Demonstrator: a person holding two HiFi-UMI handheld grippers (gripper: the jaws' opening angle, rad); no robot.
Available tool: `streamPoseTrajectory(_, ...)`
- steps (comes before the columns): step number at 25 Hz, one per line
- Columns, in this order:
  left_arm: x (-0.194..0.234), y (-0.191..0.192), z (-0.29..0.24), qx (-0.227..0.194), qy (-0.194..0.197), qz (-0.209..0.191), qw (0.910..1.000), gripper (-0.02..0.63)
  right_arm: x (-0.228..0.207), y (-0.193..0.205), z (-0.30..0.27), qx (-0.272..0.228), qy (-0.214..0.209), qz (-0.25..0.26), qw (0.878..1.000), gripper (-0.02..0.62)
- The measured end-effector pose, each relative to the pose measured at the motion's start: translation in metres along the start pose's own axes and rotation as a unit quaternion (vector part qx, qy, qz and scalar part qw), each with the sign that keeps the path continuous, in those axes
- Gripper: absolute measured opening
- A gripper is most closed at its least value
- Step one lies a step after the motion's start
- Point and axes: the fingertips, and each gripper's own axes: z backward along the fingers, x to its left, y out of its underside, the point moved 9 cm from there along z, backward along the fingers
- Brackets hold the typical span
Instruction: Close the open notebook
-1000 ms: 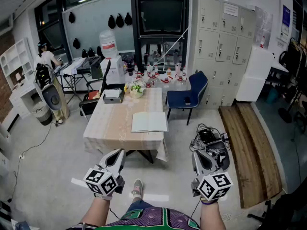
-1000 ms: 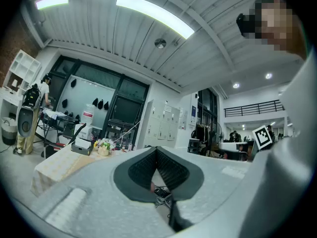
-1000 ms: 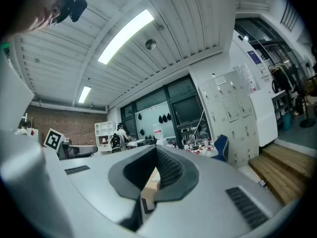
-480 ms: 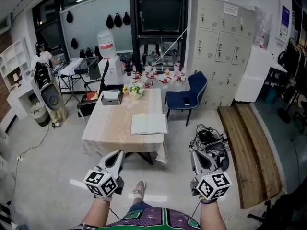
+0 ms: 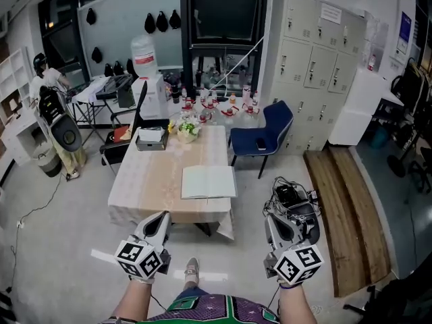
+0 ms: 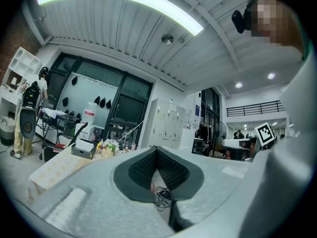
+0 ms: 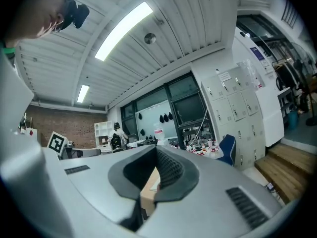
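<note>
Notebook (image 5: pixel 208 181) pages lie wide open and flat on the counter (image 5: pixel 152 181). The book is close to the near edge, on the side by the blue chair (image 5: pixel 266 130). Both white pages face up and no page is lifted, so none of the closing is done yet. The person stands on the floor, back from the counter, and holds both tongs out in front at about the same height. The left tongs (image 5: pixel 160 217) are pinched together with nothing in them, and the left gripper view shows the two dark pads (image 6: pixel 168 168) meeting at the tip. The right tongs (image 5: pixel 283 223) are pinched together and empty too, and their own view shows the same thing. Both tongs are well apart from the notebook and touch nothing. I think the whole job is left to do. The person has to come up to the counter, get one of the tongs under one side of the book, and fold that side over onto the other until it lies flat and shut.
</note>
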Motion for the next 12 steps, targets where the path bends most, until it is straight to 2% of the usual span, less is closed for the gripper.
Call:
streamPoseTrajectory(6, 0.039, -0.005, -0.036, 0.006, -0.012, -0.019, 0.9997, 0.015, -0.014, -0.009, -0.051, 0.0, 0.006, 0.021, 1.0, 0.0)
streamPoseTrajectory(12, 0.08, -0.02, -0.078, 0.004, -0.014, -0.004, 0.9999, 0.015, -0.028, -0.028, -0.118, 0.013, 0.0, 0.021, 1.0, 0.0)
